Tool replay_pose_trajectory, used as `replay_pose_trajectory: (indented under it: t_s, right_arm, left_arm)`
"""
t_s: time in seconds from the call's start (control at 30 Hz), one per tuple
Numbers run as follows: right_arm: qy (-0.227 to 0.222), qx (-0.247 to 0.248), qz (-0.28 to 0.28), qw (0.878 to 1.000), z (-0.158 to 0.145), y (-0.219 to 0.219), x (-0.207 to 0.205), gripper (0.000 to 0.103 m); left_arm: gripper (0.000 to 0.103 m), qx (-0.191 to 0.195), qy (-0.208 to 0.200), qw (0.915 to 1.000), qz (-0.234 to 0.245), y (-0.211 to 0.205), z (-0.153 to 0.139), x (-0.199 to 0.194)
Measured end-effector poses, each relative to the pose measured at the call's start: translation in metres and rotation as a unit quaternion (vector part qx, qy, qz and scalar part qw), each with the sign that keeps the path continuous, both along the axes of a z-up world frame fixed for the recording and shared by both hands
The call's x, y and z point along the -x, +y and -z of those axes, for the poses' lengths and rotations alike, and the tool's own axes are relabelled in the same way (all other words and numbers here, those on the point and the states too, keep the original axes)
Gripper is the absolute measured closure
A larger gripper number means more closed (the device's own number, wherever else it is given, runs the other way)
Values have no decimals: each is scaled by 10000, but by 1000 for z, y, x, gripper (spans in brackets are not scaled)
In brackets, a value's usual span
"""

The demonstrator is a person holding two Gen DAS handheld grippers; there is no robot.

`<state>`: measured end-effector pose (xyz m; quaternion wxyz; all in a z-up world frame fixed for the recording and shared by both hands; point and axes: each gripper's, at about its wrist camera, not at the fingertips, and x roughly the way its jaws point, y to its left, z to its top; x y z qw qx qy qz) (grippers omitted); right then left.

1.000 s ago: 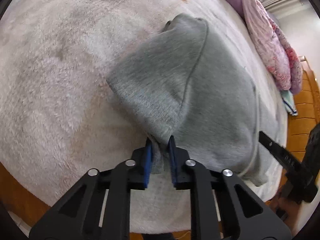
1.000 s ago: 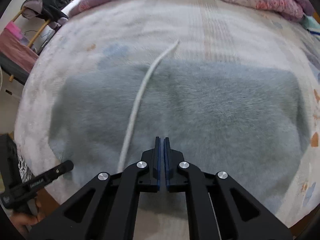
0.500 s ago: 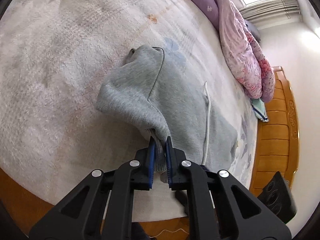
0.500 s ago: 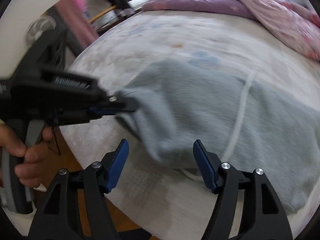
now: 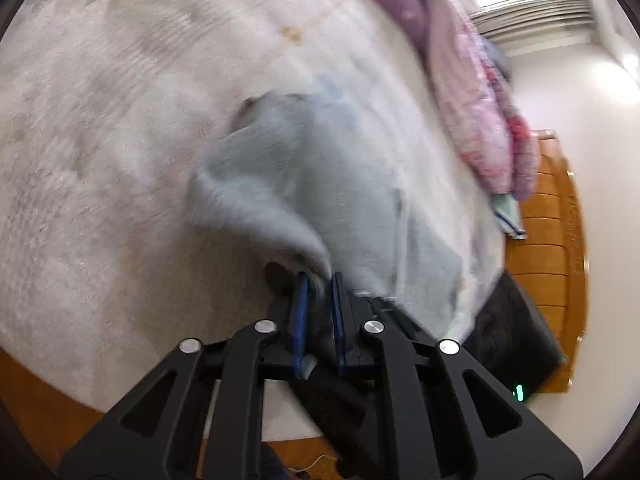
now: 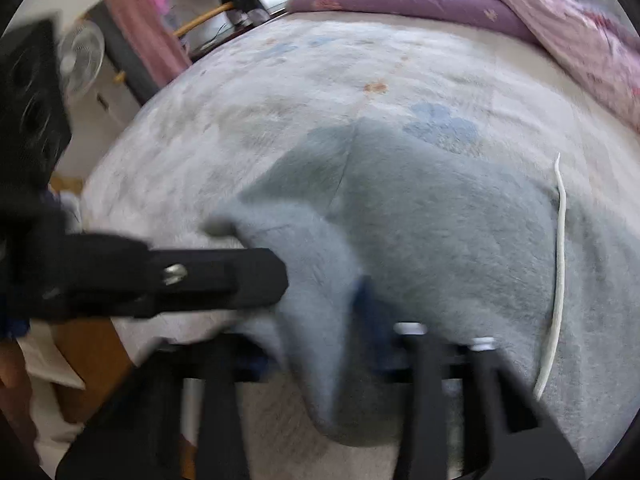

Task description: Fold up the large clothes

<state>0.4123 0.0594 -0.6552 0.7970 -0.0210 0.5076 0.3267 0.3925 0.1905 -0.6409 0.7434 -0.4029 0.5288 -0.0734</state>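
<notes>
A large grey hooded sweatshirt (image 5: 340, 184) lies on a pale fluffy bed cover (image 5: 100, 120). My left gripper (image 5: 318, 280) is shut on a corner of the sweatshirt and lifts it off the cover. In the right wrist view the sweatshirt (image 6: 440, 232) fills the middle, with its white drawstring (image 6: 558, 272) at the right. My right gripper (image 6: 320, 320) is open, with a hanging fold of the sweatshirt between its fingers; the view is blurred. The left gripper (image 6: 256, 276) reaches in from the left, holding the fabric.
A pink and purple quilt (image 5: 480, 92) is heaped along the far side of the bed. A wooden bed frame (image 5: 560, 240) stands at the right. A fan (image 6: 82, 60) and a clothes rack (image 6: 152, 40) stand beyond the bed's left side.
My right gripper opened and swung left to the lifted corner, which now hangs between its fingers. My left gripper kept its hold and raised the corner.
</notes>
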Motion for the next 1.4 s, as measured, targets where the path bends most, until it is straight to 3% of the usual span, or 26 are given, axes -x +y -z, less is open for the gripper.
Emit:
replay_pose_trajectory:
  t_s: [0.03, 0.1, 0.13, 0.23, 0.3, 0.37, 0.43, 0.6, 0.67, 0.8, 0.87, 0.93, 1.03, 1.17, 1.23, 1.27, 1.4]
  right_arm:
    - [107, -46, 98, 9999, -1, -3, -4, 95]
    - [218, -216, 259, 9992, -6, -10, -8, 95]
    - [314, -338, 386, 9982, -9, -15, -10, 95]
    - [508, -837, 895, 9912, -26, -37, -17, 95]
    - [663, -1310, 1354, 9798, -38, -61, -24, 95]
    - [797, -1779, 1820, 9638, -48, -88, -30, 95]
    - [863, -2170, 2211, 9469, -58, -114, -32, 95]
    - [837, -2864, 3111, 9023, -77, -187, -27, 95]
    - [774, -2877, 3466, 8895, -80, -218, -22, 95]
    - [673, -2532, 3985, 8790, -79, -267, -17, 95]
    - [730, -2309, 4232, 8730, -71, -288, -15, 95]
    - [823, -2204, 4457, 8637, -62, -306, -10, 95]
    - [939, -1880, 4657, 8596, -44, -326, -7, 95]
    - [1432, -1612, 4919, 8435, -9, -350, -3, 94]
    - [1796, -1560, 4927, 8370, 5, -357, -6, 87]
    - [1880, -1496, 4951, 8350, 3, -361, -6, 79]
    - [1912, -1052, 4903, 8438, -13, -375, 1, 78]
  left_arm:
    - [88, -29, -170, 9999, 13, 0, -8, 2]
    - [54, 49, -412, 9991, -1, 3, -23, 6]
    - [52, -31, -516, 9986, -64, 5, -32, 8]
    - [50, -286, -909, 9953, -186, 12, -62, 16]
    - [50, -825, -1046, 9909, -196, 11, -78, 18]
    - [50, -1272, -1061, 9860, -174, 7, -83, 15]
    - [50, -1606, -740, 9842, -18, -8, -73, -2]
    - [50, -1238, -605, 9897, 382, -53, -48, -43]
    - [50, -1170, -584, 9897, 585, -77, -43, -59]
    - [45, -1432, -571, 9812, 1165, -133, -36, -84]
    - [37, -1370, -494, 9807, 1308, -154, -31, -91]
    - [36, -1407, -369, 9784, 1469, -176, -23, -98]
    - [32, -1474, -337, 9741, 1680, -200, -15, -101]
    - [31, -1540, -115, 9662, 2063, -229, 2, -108]
    - [31, -1630, -24, 9626, 2164, -239, 10, -109]
    - [30, -1696, -11, 9616, 2158, -241, 11, -111]
    - [30, -1763, 71, 9619, 2088, -240, 18, -116]
